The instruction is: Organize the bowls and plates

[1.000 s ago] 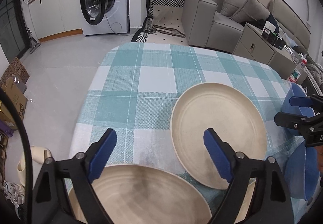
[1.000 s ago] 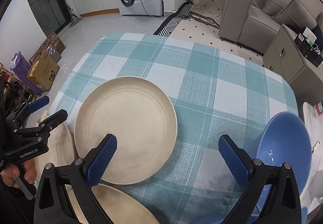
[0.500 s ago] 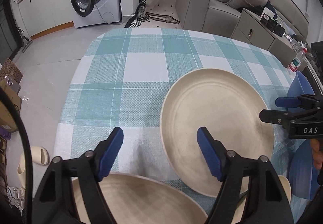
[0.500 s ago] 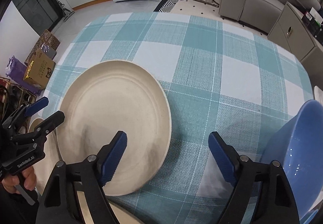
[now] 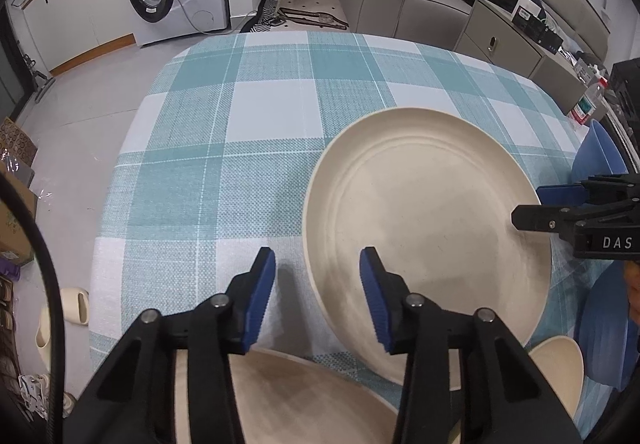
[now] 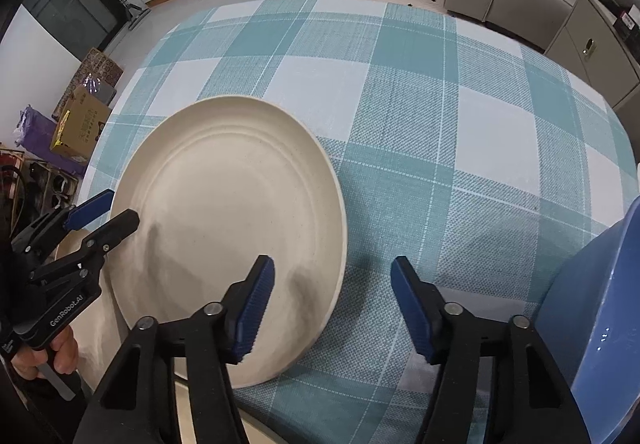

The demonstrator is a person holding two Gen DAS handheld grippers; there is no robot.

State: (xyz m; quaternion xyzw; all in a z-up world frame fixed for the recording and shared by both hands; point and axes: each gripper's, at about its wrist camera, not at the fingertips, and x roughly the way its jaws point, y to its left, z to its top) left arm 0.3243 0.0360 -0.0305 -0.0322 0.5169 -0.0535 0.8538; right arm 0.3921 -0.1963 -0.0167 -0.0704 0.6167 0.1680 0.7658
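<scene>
1. Looking along your left gripper (image 5: 318, 294) in the left wrist view, you had its blue-padded jaws parted and holding nothing, straddling the 8 o'clock rim of the large cream plate (image 5: 428, 232). That plate lay flat on the checked tablecloth (image 5: 256, 147), filling the 3 o'clock half of the view. A second cream plate (image 5: 296, 396) sat at 6 o'clock under the gripper body, and a smaller cream dish (image 5: 560, 368) peeked out at 5 o'clock. Your right gripper (image 5: 538, 205) entered from 3 o'clock with its tips at the large plate's far rim, one above the rim and one beyond it. A blue bowl (image 5: 600, 151) stood behind it, and another blue bowl (image 5: 604, 328) lay near 4 o'clock.

2. In the right wrist view, your right gripper (image 6: 332, 306) was also spread open and empty; its left pad (image 6: 252, 312) hung over the large cream plate's (image 6: 232, 219) near portion while the right pad hung over bare tablecloth (image 6: 460, 131). Your left gripper (image 6: 102, 215) came in from 9 o'clock, tips at the plate's rim, jaws apart. A blue bowl (image 6: 600, 308) stood at 4 o'clock, close beside the right finger.
</scene>
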